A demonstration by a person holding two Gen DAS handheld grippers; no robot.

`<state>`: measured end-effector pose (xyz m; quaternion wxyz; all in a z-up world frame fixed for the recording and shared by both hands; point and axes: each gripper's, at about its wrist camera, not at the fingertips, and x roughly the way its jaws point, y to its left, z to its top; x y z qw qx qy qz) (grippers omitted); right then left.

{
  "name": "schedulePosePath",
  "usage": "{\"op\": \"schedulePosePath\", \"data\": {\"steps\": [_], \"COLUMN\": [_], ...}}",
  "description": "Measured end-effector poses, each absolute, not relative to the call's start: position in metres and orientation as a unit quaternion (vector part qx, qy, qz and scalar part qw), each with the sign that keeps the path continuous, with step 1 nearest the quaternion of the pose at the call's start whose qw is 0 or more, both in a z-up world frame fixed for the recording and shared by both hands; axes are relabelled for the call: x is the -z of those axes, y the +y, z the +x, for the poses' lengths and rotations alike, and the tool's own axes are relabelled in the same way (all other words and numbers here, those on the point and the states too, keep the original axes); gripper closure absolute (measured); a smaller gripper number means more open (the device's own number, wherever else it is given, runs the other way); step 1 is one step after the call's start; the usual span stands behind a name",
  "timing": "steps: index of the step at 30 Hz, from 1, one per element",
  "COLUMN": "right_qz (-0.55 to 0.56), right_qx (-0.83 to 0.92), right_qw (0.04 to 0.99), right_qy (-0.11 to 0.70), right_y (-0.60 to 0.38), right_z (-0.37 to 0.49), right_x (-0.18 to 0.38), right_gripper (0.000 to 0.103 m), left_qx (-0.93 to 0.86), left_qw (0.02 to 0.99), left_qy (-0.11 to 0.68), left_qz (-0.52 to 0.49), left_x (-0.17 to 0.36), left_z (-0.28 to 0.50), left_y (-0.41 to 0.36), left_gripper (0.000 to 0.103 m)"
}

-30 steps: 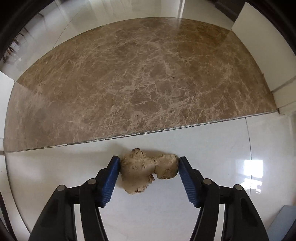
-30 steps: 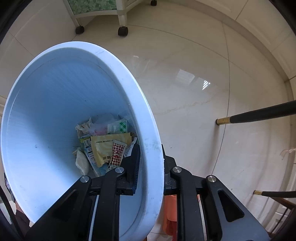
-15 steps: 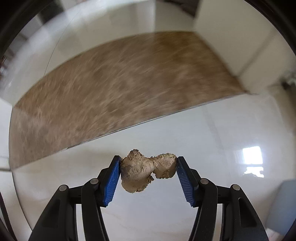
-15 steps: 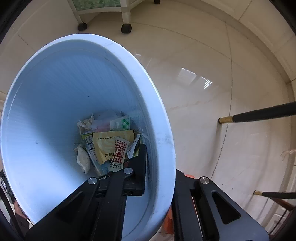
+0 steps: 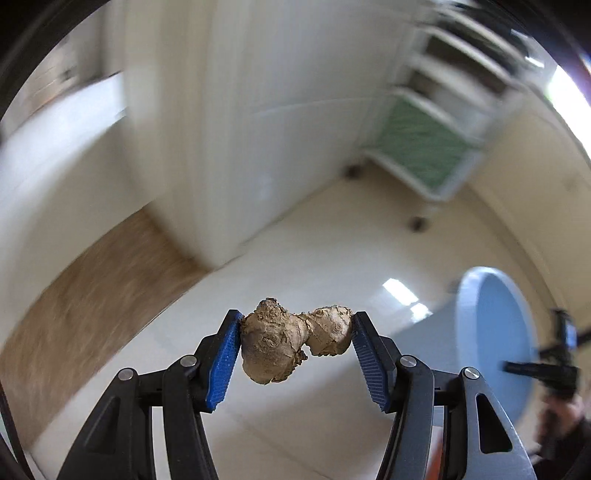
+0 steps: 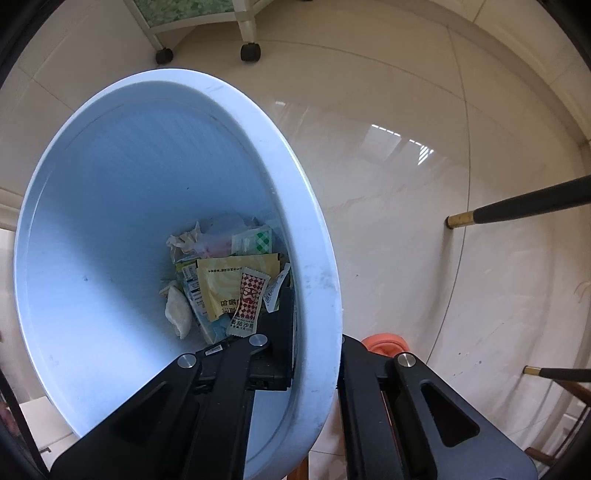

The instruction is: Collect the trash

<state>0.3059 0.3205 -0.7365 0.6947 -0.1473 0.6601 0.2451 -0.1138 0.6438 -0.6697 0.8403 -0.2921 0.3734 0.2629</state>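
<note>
Firmly pinched between blue pads (image 5: pixel 223 360), a knobbly brown lump (image 5: pixel 291 341) hangs in the left gripper (image 5: pixel 295 354) above the pale tiled floor (image 5: pixel 280 258). Meanwhile, the right gripper (image 6: pixel 316 354) clamps the near rim of a tilted blue bin (image 6: pixel 92 258), wrappers (image 6: pixel 232 284) heaped inside.

Wheeled cart (image 6: pixel 243 22), black chair legs (image 6: pixel 524 206), perhaps orange lid (image 6: pixel 384 343)

Red-and-white checked sachet (image 6: pixel 248 303), in the blue bin (image 6: pixel 92 229), lower centre of the right wrist view: 番茄沙司
Yellow packet (image 6: pixel 225 284) beside it: dark characters along its lower edge, too small to read
Left wrist view: no readable text
</note>
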Motion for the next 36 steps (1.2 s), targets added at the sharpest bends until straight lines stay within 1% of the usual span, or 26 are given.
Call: {"op": "schedulePosePath", "data": {"steps": [4,6,10,12,14,15,16,17,19,21,22,23,24,25,27,30,34,36], "right_qz": [-0.140,-0.134,-0.124,-0.119,-0.114,-0.111,-0.107,-0.104,-0.105,-0.103,-0.100,-0.096,-0.090,-0.083,-0.047,-0.029,-0.031,-0.040], "right_qx": [-0.246,-0.245,-0.249,-0.253,-0.257,-0.257,-0.257,-0.256,-0.253,-0.251,-0.249,-0.250,-0.250,-0.245,-0.251,-0.248,-0.263,-0.278], "right_qw": [0.691,0.690,0.684,0.681,0.676,0.674,0.672,0.669,0.661,0.652,0.648,0.643,0.644,0.651,0.664,0.669,0.696,0.714], "right_qy": [0.666,0.668,0.675,0.677,0.681,0.684,0.686,0.690,0.699,0.708,0.713,0.718,0.718,0.714,0.703,0.700,0.668,0.641], "right_y": [0.317,0.314,0.309,0.305,0.302,0.302,0.300,0.299,0.298,0.294,0.292,0.290,0.287,0.283,0.274,0.265,0.258,0.259], "right_z": [0.303,0.302,0.301,0.299,0.300,0.299,0.300,0.300,0.298,0.296,0.296,0.295,0.297,0.301,0.312,0.322,0.320,0.317], "right_x": [0.736,0.737,0.737,0.737,0.738,0.738,0.739,0.739,0.739,0.740,0.739,0.737,0.734,0.728,0.711,0.686,0.625,0.580], "right_gripper": [0.098,0.097,0.096,0.095,0.095,0.095,0.094,0.092,0.086,0.083,0.073,0.056,0.007,0.003,0.001,0.001,0.001,0.001], "left_qx": [-0.168,-0.129,-0.060,-0.046,-0.038,-0.037,-0.041,-0.044,-0.043,-0.048,-0.057,-0.058,-0.060,-0.063,-0.074,-0.078,-0.096,-0.106], "left_qw": [0.873,0.883,0.883,0.877,0.865,0.857,0.850,0.848,0.847,0.847,0.844,0.843,0.843,0.844,0.846,0.851,0.861,0.871], "left_qy": [0.380,0.390,0.418,0.431,0.455,0.471,0.484,0.488,0.492,0.497,0.504,0.506,0.508,0.506,0.507,0.496,0.475,0.455], "left_qz": [-0.256,-0.228,-0.207,-0.207,-0.207,-0.205,-0.203,-0.201,-0.196,-0.181,-0.176,-0.171,-0.168,-0.164,-0.152,-0.155,-0.155,-0.153], "left_x": [0.635,0.630,0.634,0.641,0.646,0.640,0.645,0.637,0.631,0.620,0.610,0.594,0.589,0.581,0.545,0.509,0.458,0.423], "left_z": [-0.054,-0.025,0.030,0.049,0.071,0.080,0.086,0.094,0.101,0.109,0.113,0.117,0.115,0.112,0.109,0.102,0.093,0.080], "left_y": [0.601,0.579,0.541,0.533,0.529,0.528,0.527,0.520,0.514,0.509,0.509,0.505,0.503,0.503,0.495,0.484,0.456,0.439], "left_gripper": [0.047,0.047,0.047,0.045,0.034,0.031,0.030,0.030,0.030,0.028,0.026,0.024,0.024,0.024,0.024,0.024,0.024,0.024]}}
